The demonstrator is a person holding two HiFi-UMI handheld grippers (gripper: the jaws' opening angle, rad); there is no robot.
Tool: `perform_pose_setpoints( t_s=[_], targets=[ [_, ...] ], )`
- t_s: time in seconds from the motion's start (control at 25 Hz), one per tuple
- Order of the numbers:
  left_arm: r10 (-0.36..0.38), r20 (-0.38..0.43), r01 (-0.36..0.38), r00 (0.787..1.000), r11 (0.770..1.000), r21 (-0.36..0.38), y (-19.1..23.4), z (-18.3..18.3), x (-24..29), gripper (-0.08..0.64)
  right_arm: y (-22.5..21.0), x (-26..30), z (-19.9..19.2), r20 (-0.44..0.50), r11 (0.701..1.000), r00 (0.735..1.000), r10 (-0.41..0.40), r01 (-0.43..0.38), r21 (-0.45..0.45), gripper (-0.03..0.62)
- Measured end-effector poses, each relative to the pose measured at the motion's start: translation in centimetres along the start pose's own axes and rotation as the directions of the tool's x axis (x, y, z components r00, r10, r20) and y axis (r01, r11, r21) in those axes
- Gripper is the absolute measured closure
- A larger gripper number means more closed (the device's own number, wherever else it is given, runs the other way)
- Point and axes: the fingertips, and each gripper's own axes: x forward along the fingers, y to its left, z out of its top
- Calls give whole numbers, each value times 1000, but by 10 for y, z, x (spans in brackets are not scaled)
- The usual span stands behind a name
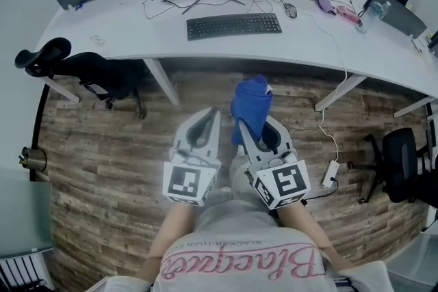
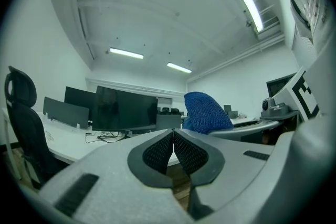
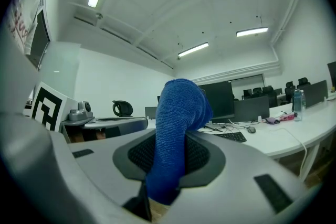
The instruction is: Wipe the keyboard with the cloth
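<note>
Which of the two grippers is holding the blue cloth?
The right gripper: its jaws are shut on the blue cloth. The left gripper has its jaws pressed together with nothing between them.

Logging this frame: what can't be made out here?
Head view: the keyboard is too small to show dust or key legends.
Right gripper view: the cloth, clamped in the right gripper, hides the pads' contact.
Left gripper view: no keyboard shows; the shut left gripper fills the lower frame.
</note>
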Motion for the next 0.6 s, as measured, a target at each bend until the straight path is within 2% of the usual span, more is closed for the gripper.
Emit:
perform_pose_setpoints(
  t_s=[0.36,0.6],
  targets=[
    [26,-22,-25,999,1000,18,21,-6,72,554,-50,59,3,-12,998,998,54,-53,20,491],
    [86,-38,-86,996,996,-5,49,-8,129,554,-92,105,15,-16,996,996,83,-83,20,491]
  ],
)
